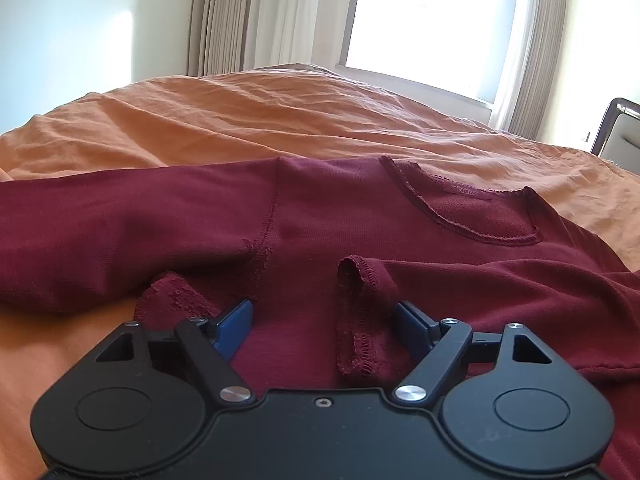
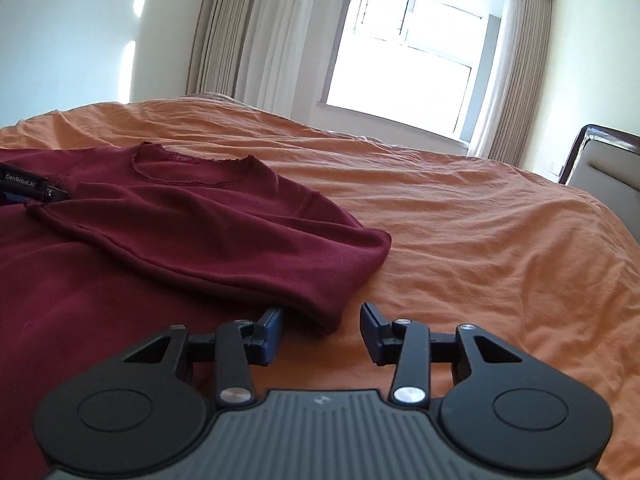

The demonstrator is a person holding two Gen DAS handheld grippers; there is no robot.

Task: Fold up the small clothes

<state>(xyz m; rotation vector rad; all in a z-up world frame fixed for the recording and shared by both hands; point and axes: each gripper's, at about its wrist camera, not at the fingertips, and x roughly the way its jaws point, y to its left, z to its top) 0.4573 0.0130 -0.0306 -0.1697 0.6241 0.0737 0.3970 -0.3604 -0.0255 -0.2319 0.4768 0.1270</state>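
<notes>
A maroon long-sleeved shirt (image 1: pixel 332 208) lies flat on the orange bedspread (image 1: pixel 280 120), neckline (image 1: pixel 460 208) away from me. Its right sleeve is folded across the body, and the cuff (image 1: pixel 356 312) lies between the fingers of my left gripper (image 1: pixel 324 320), which is open and low over the cloth. The left sleeve (image 1: pixel 100 232) stretches out to the left. In the right wrist view the shirt (image 2: pixel 180 232) fills the left side, and my right gripper (image 2: pixel 322 326) is open at the fold of the folded sleeve (image 2: pixel 320 280). The left gripper's body (image 2: pixel 28 186) shows at the left edge.
The orange bedspread (image 2: pixel 480 240) runs wide to the right and far side. A padded headboard (image 2: pixel 608 168) stands at the right. A bright window (image 2: pixel 400 72) with curtains is behind the bed.
</notes>
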